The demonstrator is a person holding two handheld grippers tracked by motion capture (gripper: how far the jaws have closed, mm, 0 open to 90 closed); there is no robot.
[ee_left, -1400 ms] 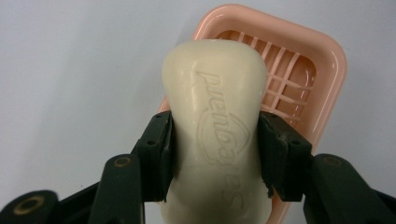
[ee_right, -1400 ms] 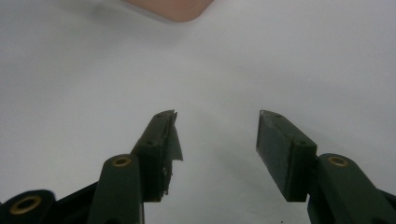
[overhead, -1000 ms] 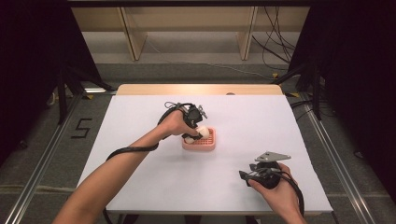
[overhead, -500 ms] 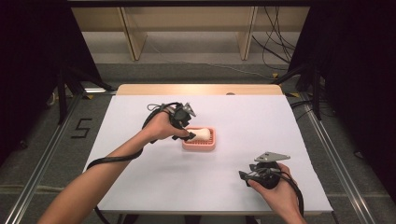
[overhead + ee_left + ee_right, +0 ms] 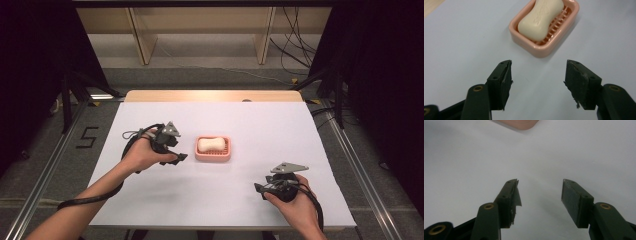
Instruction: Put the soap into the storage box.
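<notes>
Soap (image 5: pixel 540 19) in pink dish (image 5: pixel 564 35) just beyond left gripper (image 5: pixel 537 75), jaws just opening, empty.

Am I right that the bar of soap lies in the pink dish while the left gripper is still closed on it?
Not quite: the soap does lie in the pink dish, but the left gripper is off it. Its fingers have just been opening, with nothing between them, as the left gripper view shows.
</notes>
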